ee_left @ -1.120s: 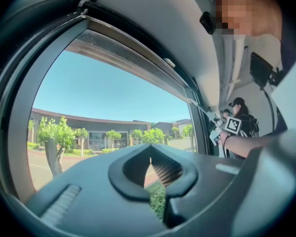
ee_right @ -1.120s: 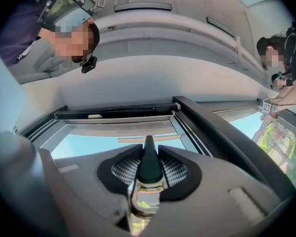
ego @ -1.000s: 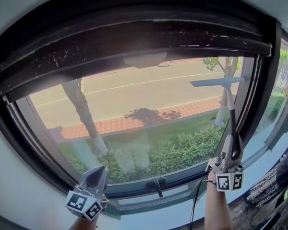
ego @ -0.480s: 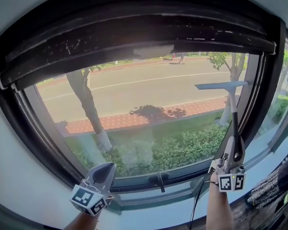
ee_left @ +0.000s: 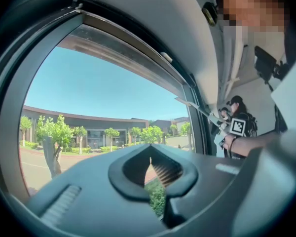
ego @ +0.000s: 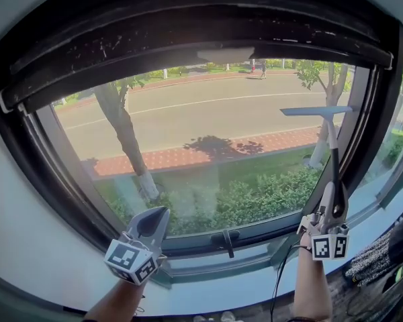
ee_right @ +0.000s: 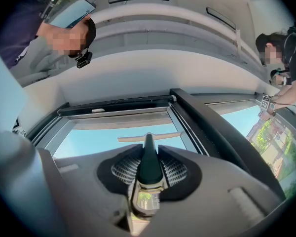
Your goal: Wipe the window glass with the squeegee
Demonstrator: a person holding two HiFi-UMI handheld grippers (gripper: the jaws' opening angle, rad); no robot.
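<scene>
The right gripper (ego: 330,212) has its jaws clamped on the squeegee (ego: 332,154) handle, with the blade raised near the right edge of the window glass (ego: 201,146). The left gripper (ego: 154,221) has its jaws closed and empty, near the bottom edge.

The glass (ego: 208,153) lies open across its left and middle, with free room in front of it for a side-to-side pass. At the right the squeegee (ego: 333,159) stands upright, clamped in the right gripper (ego: 332,206). Its blade is near the right post (ego: 375,126), so there is little room there. The dark top frame (ego: 188,42) bounds the upper edge. A latch (ego: 225,239) juts from the bottom rail at mid-width. The left gripper (ego: 159,215), jaws together, sits low at the left, above the sill (ego: 255,284).
</scene>
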